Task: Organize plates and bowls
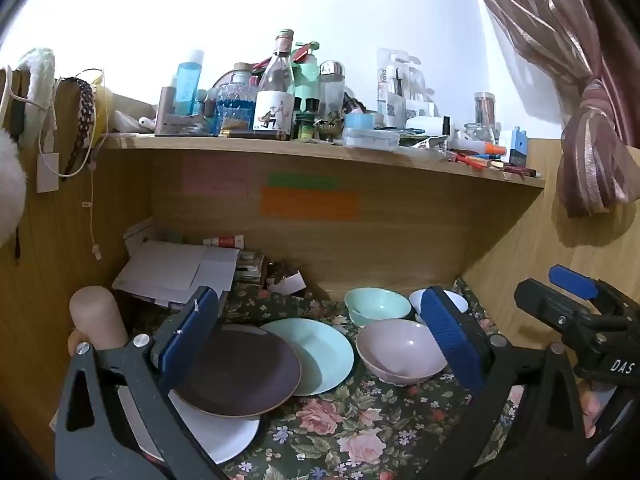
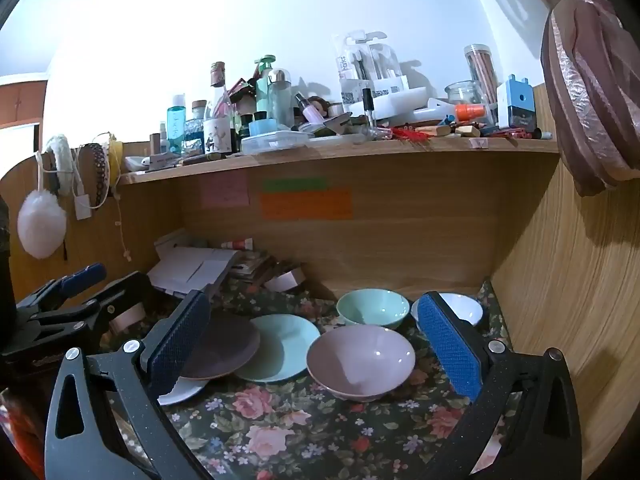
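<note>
Both the left gripper [image 1: 320,344] and the right gripper [image 2: 316,340] are hovering with jaws spread wide, gripping nothing. Ahead on the floral counter [image 2: 280,420], three bowls are sitting upright and empty — pink bowl [image 2: 360,360], green bowl [image 2: 372,306], white bowl [image 2: 464,306]. Left of them, brown plate [image 1: 240,368] is lying flat, overlapping a green plate [image 1: 320,348] and a white plate [image 1: 224,436].

My left gripper [image 1: 320,344] stands wide open, its blue fingers [image 1: 188,336] framing the dishes on the flowered table [image 1: 360,432]. At lower centre a dark brown plate [image 1: 240,372] overlaps a white plate [image 1: 224,436] and a mint plate [image 1: 320,348]. To the right sits a pink bowl [image 1: 396,350], with a mint bowl [image 1: 376,304] and a white bowl [image 1: 456,300] behind it. My right gripper [image 1: 576,300] shows at the right edge.
</note>
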The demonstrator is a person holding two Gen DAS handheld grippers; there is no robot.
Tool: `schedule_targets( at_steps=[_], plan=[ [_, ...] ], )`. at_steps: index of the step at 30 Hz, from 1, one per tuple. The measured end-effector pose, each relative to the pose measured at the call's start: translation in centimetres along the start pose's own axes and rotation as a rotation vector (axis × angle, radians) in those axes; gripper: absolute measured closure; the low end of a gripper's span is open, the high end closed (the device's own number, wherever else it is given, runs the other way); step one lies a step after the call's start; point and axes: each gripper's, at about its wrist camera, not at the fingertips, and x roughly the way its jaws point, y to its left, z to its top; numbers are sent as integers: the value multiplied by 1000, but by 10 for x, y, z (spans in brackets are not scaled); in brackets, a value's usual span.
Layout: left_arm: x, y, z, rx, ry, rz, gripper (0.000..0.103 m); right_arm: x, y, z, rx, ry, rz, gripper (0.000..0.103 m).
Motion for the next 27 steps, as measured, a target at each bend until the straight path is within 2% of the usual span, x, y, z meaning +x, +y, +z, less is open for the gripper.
schedule_targets(
  at_steps=[2,5,27],
  plan=[
    [2,-2,1,11,5,-13,0,1,-1,0,2,0,0,0],
    [-7,-3,2,26,-57,-14,0,0,-2,0,6,2,10,0],
    [-4,-9,3,33,-75,5,0,-2,-6,0,30,4,8,0]
  ],
)
